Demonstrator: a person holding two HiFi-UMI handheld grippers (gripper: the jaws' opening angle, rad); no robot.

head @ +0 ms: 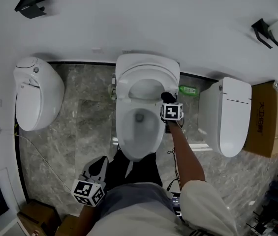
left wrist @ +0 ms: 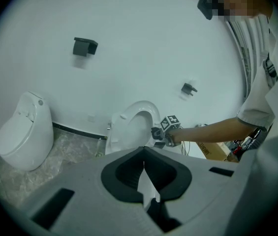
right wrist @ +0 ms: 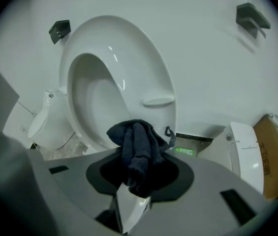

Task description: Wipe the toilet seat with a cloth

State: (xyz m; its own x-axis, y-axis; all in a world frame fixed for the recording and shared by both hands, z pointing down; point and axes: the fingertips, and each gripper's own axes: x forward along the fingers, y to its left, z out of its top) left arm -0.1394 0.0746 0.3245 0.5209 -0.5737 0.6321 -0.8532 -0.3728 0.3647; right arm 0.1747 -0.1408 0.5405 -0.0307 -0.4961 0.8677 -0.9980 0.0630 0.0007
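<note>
The middle toilet has its white seat (head: 147, 75) raised against the wall, above the open bowl (head: 138, 129). My right gripper (head: 168, 98) is at the raised seat's right edge, shut on a dark blue cloth (head: 166, 96). In the right gripper view the bunched cloth (right wrist: 138, 149) sticks out of the jaws in front of the seat ring (right wrist: 143, 68). My left gripper (head: 98, 165) hangs low beside the person's body, jaws shut and holding nothing. In the left gripper view its jaws (left wrist: 143, 165) point toward the toilet (left wrist: 131, 127) and the right gripper (left wrist: 164, 131).
Another white toilet (head: 38, 92) stands at the left and a third (head: 227, 114) at the right, next to a cardboard box (head: 262, 117). A green object (head: 188, 89) lies on the marble floor by the wall. Black brackets (head: 33, 4) hang on the wall.
</note>
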